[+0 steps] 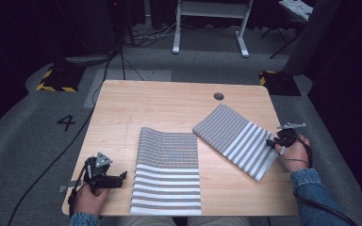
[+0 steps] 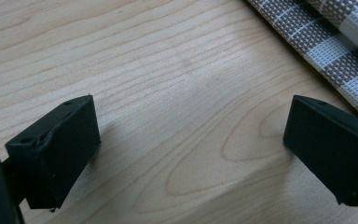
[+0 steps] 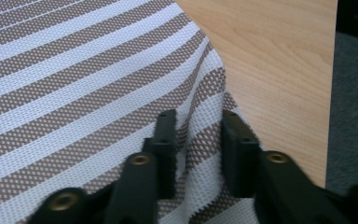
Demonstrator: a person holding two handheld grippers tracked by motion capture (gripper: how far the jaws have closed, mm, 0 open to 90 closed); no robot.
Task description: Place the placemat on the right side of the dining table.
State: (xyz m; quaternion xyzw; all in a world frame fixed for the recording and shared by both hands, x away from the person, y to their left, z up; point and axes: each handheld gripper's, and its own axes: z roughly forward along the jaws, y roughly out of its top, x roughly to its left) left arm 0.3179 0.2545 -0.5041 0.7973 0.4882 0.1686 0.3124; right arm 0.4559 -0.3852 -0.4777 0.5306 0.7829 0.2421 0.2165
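**Right fingers pinch the angled mat's edge; left fingers rest spread**

At the table's (image 1: pixel 122 101) near left corner, the left gripper (image 1: pixel 115 179) sits low in the person's left hand (image 1: pixel 88 197). In the left gripper view its fingers (image 2: pixel 56 149) stand spread wide over bare wood, nothing between them, with a corner of woven cloth showing at the upper right.

Just right of that gripper, the square-lying striped mat (image 1: pixel 167 172) lies flat at the table's middle, reaching to the near edge.

Farther right, the angled striped mat (image 1: pixel 238 139) lies turned on the table, its near left corner close to the first mat's far right corner. At its right edge, the right gripper (image 1: pixel 274 143), held in the person's right hand (image 1: pixel 296 153), has its fingers (image 3: pixel 165 140) closed in on a raised fold of the cloth, pinching it between them.
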